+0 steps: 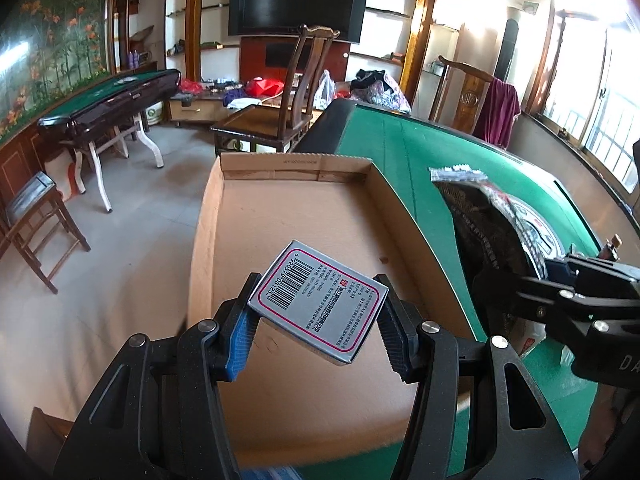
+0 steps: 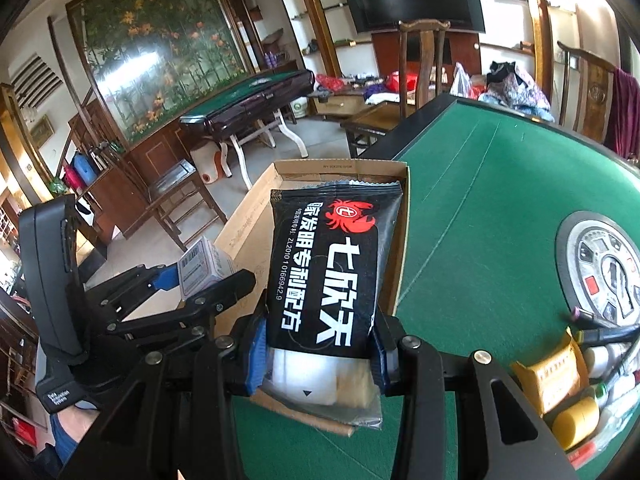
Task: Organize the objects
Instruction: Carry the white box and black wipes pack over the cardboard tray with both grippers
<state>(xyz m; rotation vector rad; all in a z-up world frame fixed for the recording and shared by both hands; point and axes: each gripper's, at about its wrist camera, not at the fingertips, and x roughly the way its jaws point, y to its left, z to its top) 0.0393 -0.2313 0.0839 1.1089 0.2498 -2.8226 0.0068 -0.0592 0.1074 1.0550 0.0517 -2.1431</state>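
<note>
My left gripper is shut on a small silver box with a barcode and holds it above the open cardboard tray, which looks empty inside. The box also shows in the right wrist view. My right gripper is shut on a black snack packet with a red crab logo and holds it over the tray's right side. In the left wrist view the packet and right gripper sit to the right of the tray.
The tray rests on the left edge of a green felt mahjong table with a round control panel. A yellow box, a yellow cylinder and small bottles lie at the table's near right. Chairs stand behind.
</note>
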